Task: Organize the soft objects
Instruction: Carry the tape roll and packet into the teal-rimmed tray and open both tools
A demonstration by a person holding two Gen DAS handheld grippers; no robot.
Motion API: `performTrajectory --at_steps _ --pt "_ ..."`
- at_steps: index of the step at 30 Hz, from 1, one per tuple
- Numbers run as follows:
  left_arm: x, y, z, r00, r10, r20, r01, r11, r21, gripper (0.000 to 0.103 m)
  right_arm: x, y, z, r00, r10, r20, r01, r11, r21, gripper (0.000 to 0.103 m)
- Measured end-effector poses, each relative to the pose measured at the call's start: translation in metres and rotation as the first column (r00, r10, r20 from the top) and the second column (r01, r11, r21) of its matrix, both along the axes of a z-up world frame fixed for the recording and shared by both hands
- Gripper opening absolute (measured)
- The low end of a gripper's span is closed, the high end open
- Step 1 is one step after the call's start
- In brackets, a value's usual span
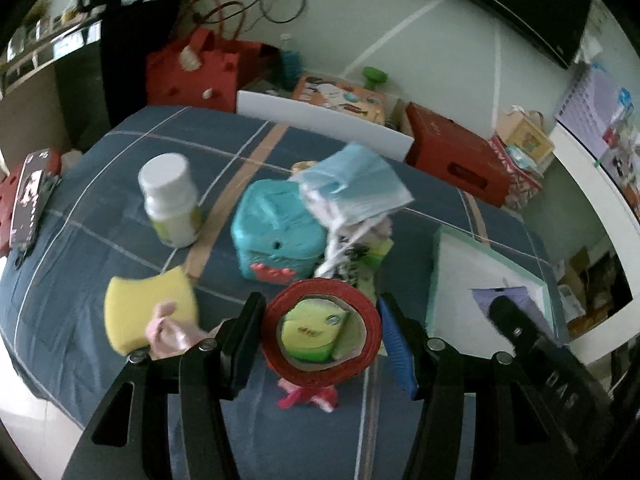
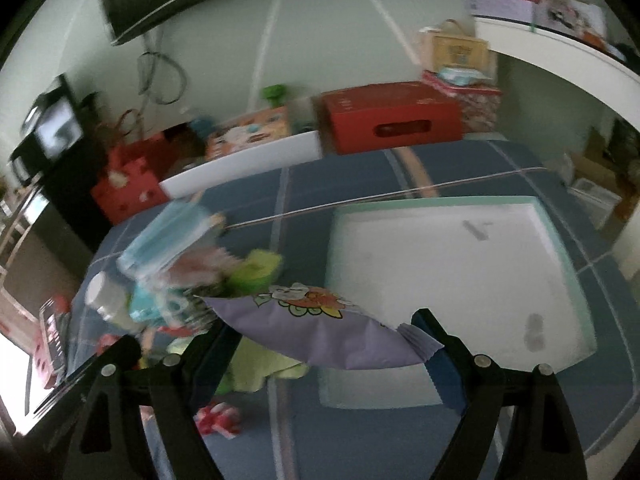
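Observation:
My left gripper is shut on a red tape roll, held above the blue checked bed cover. Through its hole I see a green item. My right gripper is shut on a lilac cartoon-print pouch, held just left of the white tray with a mint rim; the tray also shows in the left wrist view, with the right gripper over it. A yellow sponge, a pink cloth, a teal pouch and blue face masks lie on the bed.
A white bottle stands at the left. A red-and-white bow lies under the tape roll. Red boxes, a red bag and a white board line the bed's far edge.

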State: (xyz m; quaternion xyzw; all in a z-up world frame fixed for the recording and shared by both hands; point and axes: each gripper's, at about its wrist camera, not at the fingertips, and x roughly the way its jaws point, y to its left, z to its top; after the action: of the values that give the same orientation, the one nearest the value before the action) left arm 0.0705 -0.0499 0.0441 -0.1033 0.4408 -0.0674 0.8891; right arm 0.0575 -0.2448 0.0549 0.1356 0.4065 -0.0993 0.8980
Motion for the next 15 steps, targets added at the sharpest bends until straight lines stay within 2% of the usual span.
performTrajectory --at_steps 8,15 --pt "0.013 -0.052 0.000 0.993 -0.115 0.018 0.115 0.993 0.023 0.058 0.011 -0.064 0.003 0.988 -0.152 -0.022 0.152 0.988 0.009 0.088" --pt "0.036 -0.113 -0.002 0.970 -0.242 0.015 0.241 0.969 0.054 0.058 0.021 -0.114 0.001 0.969 -0.243 -0.034 0.244 0.970 0.007 0.088"
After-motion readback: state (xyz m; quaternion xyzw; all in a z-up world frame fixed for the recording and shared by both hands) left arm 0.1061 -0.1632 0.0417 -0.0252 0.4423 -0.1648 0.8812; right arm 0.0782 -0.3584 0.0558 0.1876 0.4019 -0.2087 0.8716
